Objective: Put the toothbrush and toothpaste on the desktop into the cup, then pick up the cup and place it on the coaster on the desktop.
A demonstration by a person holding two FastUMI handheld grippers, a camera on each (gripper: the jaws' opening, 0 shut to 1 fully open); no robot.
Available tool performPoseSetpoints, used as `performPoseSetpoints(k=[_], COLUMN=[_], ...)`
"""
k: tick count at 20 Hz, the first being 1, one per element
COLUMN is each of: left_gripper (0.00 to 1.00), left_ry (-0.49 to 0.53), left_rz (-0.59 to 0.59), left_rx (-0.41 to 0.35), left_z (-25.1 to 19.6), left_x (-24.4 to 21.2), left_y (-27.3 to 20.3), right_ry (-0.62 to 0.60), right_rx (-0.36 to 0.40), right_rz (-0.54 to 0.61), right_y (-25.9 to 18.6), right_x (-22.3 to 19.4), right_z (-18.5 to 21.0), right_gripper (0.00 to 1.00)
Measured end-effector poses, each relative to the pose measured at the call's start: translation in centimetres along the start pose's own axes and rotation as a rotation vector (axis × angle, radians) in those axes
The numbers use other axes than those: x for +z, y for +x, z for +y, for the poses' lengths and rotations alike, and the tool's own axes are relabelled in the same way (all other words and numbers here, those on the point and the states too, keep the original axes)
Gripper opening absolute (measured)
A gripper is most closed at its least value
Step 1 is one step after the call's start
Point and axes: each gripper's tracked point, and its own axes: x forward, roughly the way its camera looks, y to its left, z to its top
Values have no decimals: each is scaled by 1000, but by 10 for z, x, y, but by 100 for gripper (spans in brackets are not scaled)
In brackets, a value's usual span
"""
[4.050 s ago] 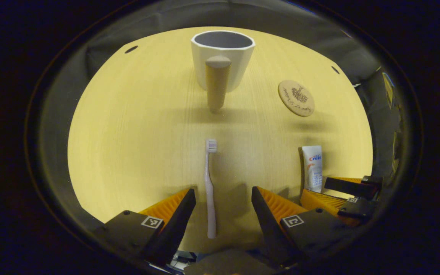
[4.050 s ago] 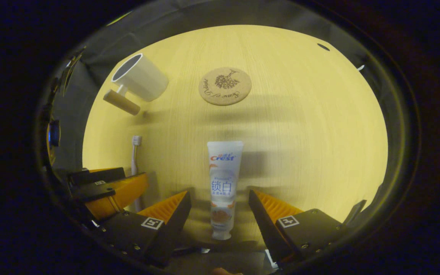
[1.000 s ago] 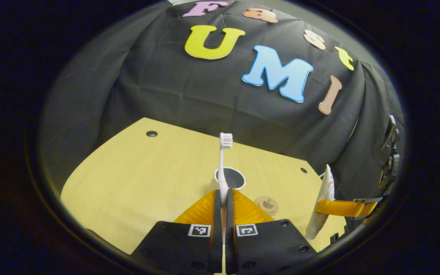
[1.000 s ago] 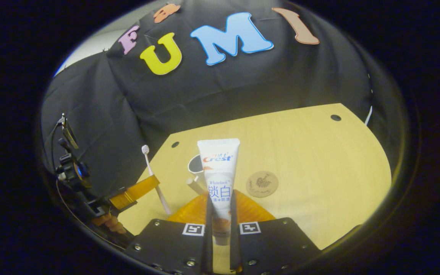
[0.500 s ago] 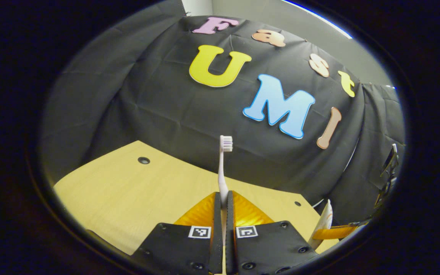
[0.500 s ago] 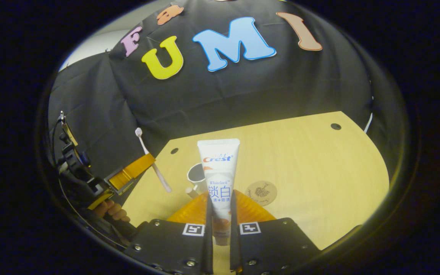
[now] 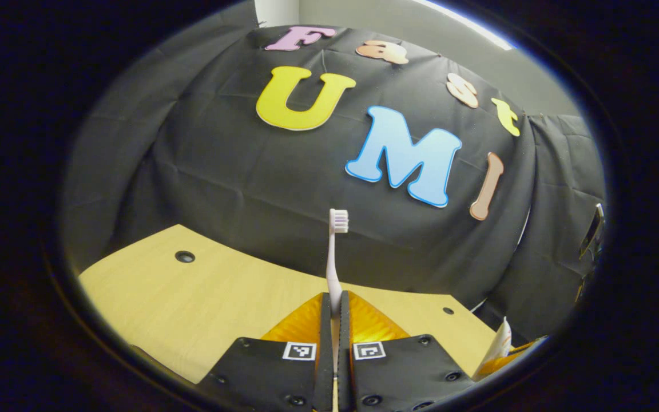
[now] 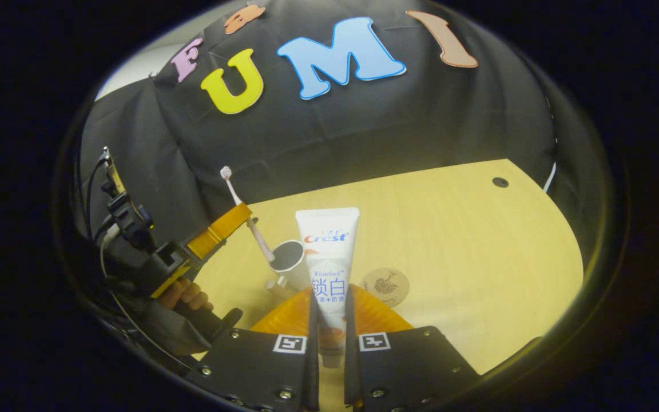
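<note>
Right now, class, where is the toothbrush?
In the right gripper view the toothbrush is at left, clamped in the left tongs, its lower end just above the cup.

Pale wooden desktop (image 8: 449,240) bears cup (image 8: 288,264) and coaster (image 8: 385,286).

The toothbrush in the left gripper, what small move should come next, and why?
Probably lower it a little and let its handle end enter the cup. In the right gripper view the left gripper holds the toothbrush tilted, bristles up, with its lower end at the cup's open mouth, so it seems lined up already.
</note>
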Motion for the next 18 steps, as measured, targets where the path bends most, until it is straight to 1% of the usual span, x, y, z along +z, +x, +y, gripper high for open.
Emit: performPoseSetpoints(k=[1,2,3,4,5,6,7,8,9,13,14,16,17,18], left_gripper=[9,3,10,9,3,9,9,17,11,17,23,36,38,55], left_ry=[6,8,9,11,15,20,24,29,36,18,5,-7,-18,-24], left_rz=[13,32,48,63,76,91,103,124,146,199,209,243,259,267], left_rx=[-3,-7,-7,-5,2,7,16,20,23,12,-2,0,-10,-7], left_z=[-1,-1,0,1,3,3,5,7,7,11,9,12,11,12], left_x=[-7,-14,-20,-27,-34,-41,-45,-51,-57,-69,-70,-76,-79,-80], left_y=[9,13,17,20,24,23,24,24,23,13,11,5,2,-2], right_ry=[5,9,14,19,24,29,36,42,47,40,35,28,25,20], right_rx=[-7,-13,-18,-21,-23,-23,-19,-16,-11,6,10,22,27,33], right_rz=[5,9,10,11,11,12,11,9,7,1,-5,-21,-31,-40], right_y=[-1,0,3,5,6,7,9,11,12,17,19,24,26,29], right_x=[-2,-2,-2,-3,-2,-1,-1,0,1,6,7,12,15,18], right_z=[0,-2,-8,-9,-10,-10,-9,-9,-8,0,4,12,16,20], right_gripper=[18,18,19,18,18,18,18,18,18,18,18,18,18,18])
